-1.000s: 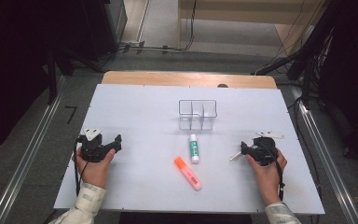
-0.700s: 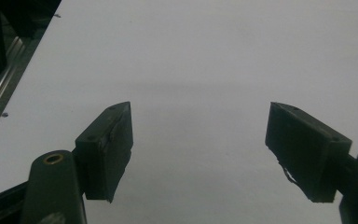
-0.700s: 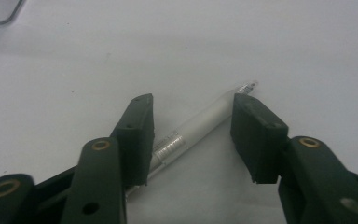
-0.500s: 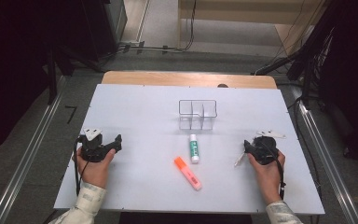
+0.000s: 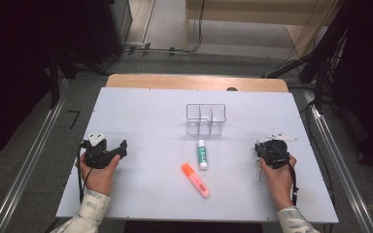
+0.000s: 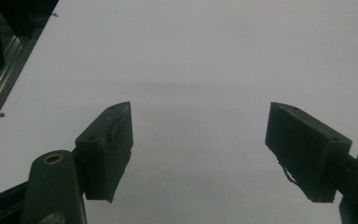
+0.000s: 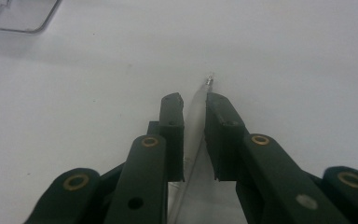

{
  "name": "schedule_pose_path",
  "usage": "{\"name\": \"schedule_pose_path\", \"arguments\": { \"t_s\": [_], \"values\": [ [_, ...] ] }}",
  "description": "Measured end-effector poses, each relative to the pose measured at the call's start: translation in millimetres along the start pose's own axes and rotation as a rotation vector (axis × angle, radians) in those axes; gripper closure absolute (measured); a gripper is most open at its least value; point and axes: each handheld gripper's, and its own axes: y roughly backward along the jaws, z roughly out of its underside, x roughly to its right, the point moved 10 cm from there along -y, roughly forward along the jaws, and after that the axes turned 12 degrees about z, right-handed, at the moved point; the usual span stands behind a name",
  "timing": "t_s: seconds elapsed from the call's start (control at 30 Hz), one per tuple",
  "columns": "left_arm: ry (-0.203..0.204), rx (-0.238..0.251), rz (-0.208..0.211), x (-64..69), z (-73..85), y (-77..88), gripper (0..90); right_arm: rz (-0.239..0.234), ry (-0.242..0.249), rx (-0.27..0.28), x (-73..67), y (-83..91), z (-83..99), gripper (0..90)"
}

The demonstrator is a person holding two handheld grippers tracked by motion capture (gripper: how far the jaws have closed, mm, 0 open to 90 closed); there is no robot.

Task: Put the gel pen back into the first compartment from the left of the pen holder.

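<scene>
On the smooth white table (image 5: 141, 204) our right gripper (image 7: 194, 105) has just closed around a slim translucent pen (image 7: 195, 122) (tip pointing away along the jaws); our left gripper (image 6: 198, 140) gapes empty.

White table (image 5: 141, 111), clear divided container (image 5: 206, 119), glue stick (image 5: 202, 154), orange highlighter (image 5: 195, 180), clear pen (image 5: 258, 167).

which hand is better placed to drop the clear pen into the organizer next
Right. The right claw has just been closing around the clear pen, with the clear organizer ahead of it. The left claw stands open over bare table.
</scene>
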Motion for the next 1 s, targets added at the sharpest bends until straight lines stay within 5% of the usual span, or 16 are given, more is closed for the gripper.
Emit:
{"name": "schedule_pose_path", "arguments": {
  "t_s": [0.2,1.0],
  "values": [
    [0.002,0.001,0.001,-0.4,0.0,0.5,23.5,0.024,-0.009,-0.022,0.4,-2.4,2.3,72.7],
    [0.003,0.001,0.006,0.4,-0.1,0.2,23.5,-0.037,0.048,-0.031,-6.0,-3.4,-0.8,79.0]
  ]
}}
